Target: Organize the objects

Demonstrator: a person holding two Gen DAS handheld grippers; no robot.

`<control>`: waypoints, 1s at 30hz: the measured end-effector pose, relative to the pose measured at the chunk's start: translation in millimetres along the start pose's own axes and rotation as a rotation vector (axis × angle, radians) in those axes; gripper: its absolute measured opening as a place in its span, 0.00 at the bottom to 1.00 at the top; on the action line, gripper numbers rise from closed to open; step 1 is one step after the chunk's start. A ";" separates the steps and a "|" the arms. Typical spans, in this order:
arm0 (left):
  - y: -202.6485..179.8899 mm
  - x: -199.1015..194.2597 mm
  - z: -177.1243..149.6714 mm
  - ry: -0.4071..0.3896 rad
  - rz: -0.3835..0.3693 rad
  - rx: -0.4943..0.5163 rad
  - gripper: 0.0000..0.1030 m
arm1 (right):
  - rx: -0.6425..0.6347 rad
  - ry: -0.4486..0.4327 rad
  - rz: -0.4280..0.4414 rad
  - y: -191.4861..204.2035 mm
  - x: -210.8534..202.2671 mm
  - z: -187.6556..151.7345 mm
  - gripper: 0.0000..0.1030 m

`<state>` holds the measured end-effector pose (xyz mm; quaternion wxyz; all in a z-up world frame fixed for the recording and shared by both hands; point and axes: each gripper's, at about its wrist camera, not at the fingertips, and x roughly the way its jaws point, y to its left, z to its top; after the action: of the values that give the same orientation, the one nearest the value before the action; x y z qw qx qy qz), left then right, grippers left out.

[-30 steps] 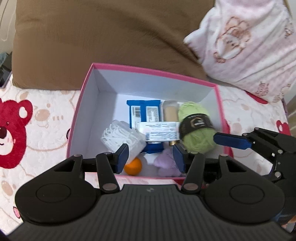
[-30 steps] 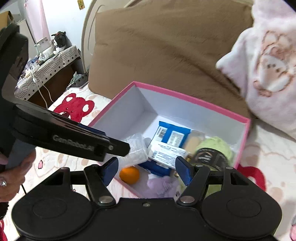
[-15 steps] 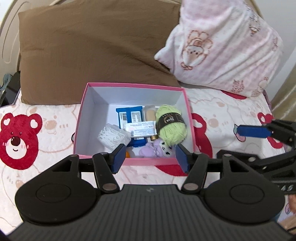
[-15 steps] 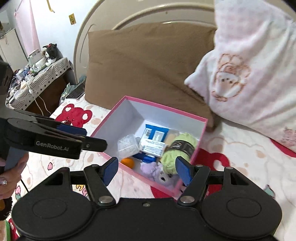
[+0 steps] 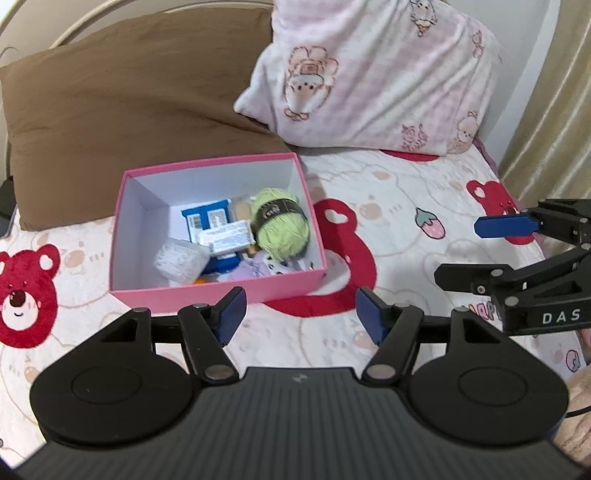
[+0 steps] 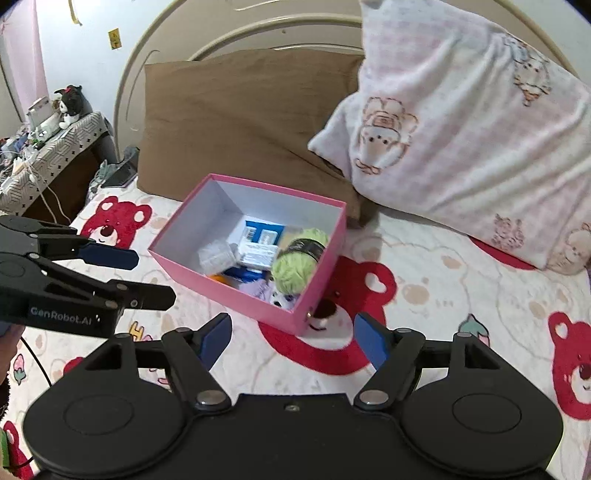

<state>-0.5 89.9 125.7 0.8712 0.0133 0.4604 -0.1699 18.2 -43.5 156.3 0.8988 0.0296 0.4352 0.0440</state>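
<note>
On the bed [image 5: 399, 192], a pink box [image 5: 221, 288] sits before the brown pillow [image 5: 129, 92], holding green yarn [image 5: 282, 229], a blue packet [image 5: 205, 218] and other small things. Left gripper [image 5: 299, 319] and right gripper [image 6: 291, 338] hover short of it, fingers opening, nothing between them.

Bed w/ brown pillow [image 6: 240, 122], cream headboard [image 6: 258, 35], cluttered side table [image 6: 48, 147].
</note>
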 end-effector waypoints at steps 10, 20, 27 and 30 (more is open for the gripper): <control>-6.6 22.6 -14.9 0.034 0.047 -0.026 0.66 | 0.069 0.022 -0.049 -14.9 12.6 -24.7 0.80; -9.1 42.9 -21.7 0.043 0.053 -0.070 0.70 | 0.131 0.035 -0.095 -23.5 25.2 -34.4 0.88; -11.9 48.0 -24.9 0.044 0.082 -0.082 0.76 | 0.158 0.052 -0.095 -22.7 33.6 -41.5 0.90; -11.2 50.3 -27.6 0.049 0.070 -0.100 0.79 | 0.155 0.064 -0.104 -20.7 37.3 -43.7 0.92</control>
<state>0.2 70.0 70.7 0.8646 -0.0099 0.4888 -0.1158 8.0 -59.5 98.2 0.8805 0.0752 0.4667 -0.0355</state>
